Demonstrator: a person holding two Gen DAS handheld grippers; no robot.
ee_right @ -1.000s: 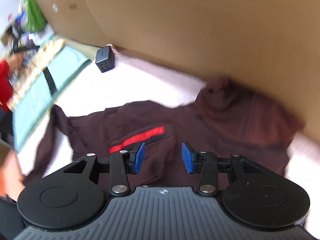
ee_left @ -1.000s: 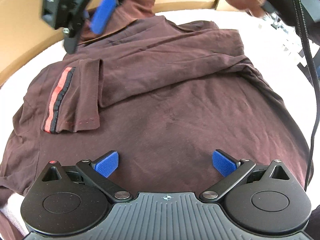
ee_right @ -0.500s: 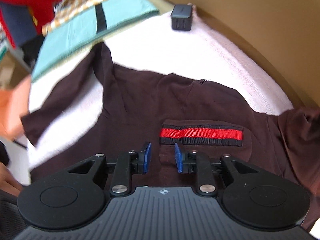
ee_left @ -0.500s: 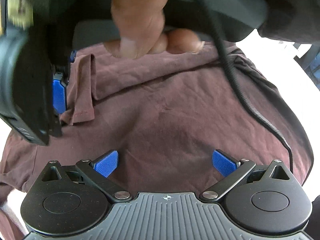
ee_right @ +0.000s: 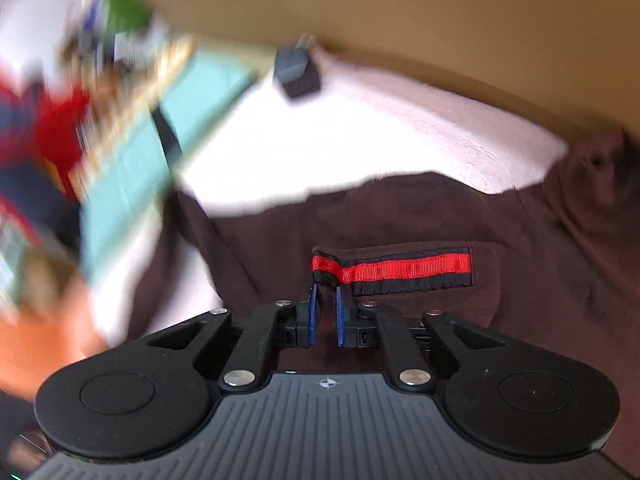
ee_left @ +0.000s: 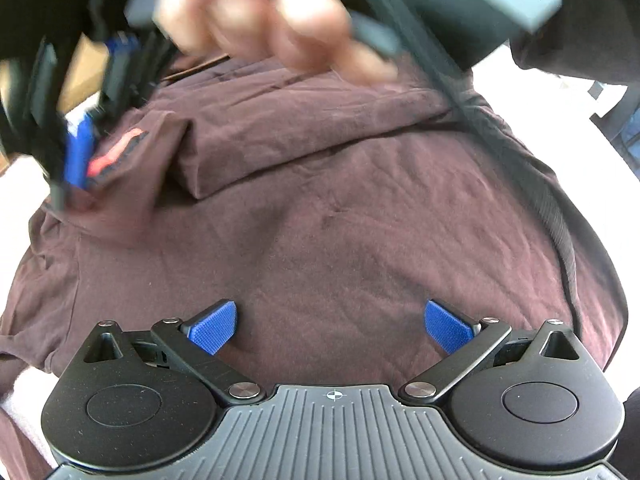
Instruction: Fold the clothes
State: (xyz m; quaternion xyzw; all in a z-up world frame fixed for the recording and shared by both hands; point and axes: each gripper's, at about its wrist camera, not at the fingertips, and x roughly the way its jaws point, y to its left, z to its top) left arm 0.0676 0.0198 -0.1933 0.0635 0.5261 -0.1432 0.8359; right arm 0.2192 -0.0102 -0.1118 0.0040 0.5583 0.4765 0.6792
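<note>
Clearly, in the left wrist view the left gripper (ee_left: 330, 326) is held wide open and empty above the shirt (ee_left: 340, 232), which is spread over the white cover (ee_left: 568, 92), while the sleeve cuff (ee_left: 116, 152) lies far to the front-left. Seen from the right wrist view, the right gripper (ee_right: 325, 316) is nearly closed on the left end of the cuff (ee_right: 394, 270), whose striped band runs crosswise to the fingers, so the right hand is judged the nearer one.

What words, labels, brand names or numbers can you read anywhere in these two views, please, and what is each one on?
None can be read in either view.
The brown shirt shows no print; its sleeve cuff carries only a red and black stripe.
Each gripper body bears a small crosshair mark, a symbol and not text.
The dark box and the background clutter are too blurred to show any lettering.
</note>
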